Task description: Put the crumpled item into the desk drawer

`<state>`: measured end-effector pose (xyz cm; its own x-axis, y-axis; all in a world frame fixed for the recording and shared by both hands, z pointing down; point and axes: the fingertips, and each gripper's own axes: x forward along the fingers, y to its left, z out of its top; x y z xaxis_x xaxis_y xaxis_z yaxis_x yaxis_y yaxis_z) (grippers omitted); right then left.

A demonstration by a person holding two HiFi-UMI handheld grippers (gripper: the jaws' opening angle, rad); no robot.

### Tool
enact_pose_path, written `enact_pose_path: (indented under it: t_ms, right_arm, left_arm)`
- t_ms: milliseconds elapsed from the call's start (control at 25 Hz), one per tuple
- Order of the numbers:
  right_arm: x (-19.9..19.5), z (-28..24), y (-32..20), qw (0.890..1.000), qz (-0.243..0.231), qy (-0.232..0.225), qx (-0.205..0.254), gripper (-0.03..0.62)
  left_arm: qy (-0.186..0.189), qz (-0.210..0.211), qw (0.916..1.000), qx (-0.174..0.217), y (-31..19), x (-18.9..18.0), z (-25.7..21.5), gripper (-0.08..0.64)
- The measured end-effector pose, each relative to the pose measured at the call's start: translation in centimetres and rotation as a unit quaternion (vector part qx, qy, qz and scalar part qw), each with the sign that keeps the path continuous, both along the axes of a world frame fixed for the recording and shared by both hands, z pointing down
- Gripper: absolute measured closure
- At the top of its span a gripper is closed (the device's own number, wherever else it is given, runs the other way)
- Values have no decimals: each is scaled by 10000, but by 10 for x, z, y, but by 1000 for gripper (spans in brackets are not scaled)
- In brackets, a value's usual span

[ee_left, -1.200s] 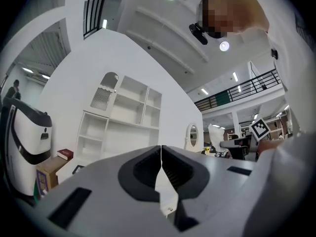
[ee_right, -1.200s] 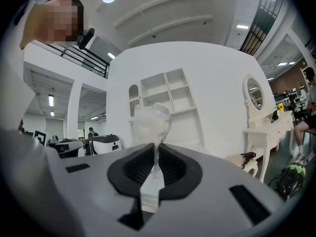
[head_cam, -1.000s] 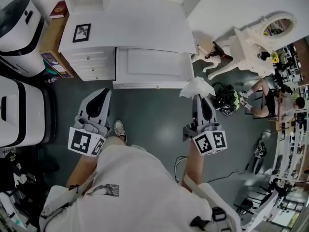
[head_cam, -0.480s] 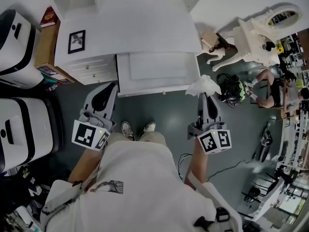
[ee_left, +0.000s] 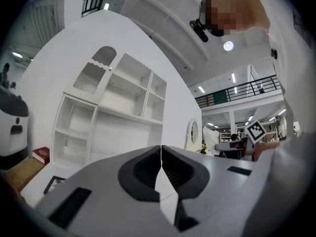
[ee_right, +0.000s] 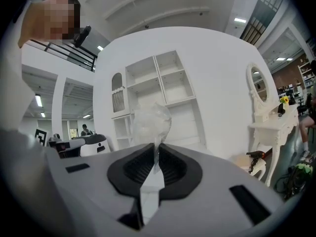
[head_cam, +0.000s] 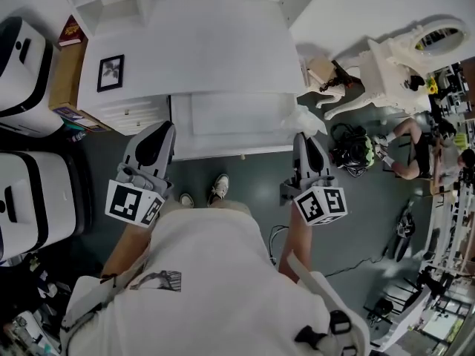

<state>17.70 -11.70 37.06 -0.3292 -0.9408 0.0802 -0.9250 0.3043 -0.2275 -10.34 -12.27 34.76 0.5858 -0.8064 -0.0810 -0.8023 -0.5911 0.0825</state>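
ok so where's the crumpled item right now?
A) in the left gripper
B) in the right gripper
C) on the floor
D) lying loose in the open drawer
B: the right gripper has its jaws closed on the crumpled item, which sticks out past the tips. The left gripper is shut with nothing between its jaws.

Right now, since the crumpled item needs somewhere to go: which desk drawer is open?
The wide centre drawer, which is pulled out with its inside showing. The small knobbed drawers to its left sit shut, with only their fronts visible.
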Motion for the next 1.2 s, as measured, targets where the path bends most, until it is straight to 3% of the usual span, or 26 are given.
enact_pose_path:
  t_ms: [440, 1200]
  right_arm:
    - [2, 24, -86, 9970, -733, -222, -72, 554]
    - [-20, 92, -132, 9846, -1606, -98, -686, 555]
  left_arm:
    - [-346, -387, 9986, 133, -45, 34, -12, 541]
    - [-481, -1252, 9909, -82, -56, 28, 2, 541]
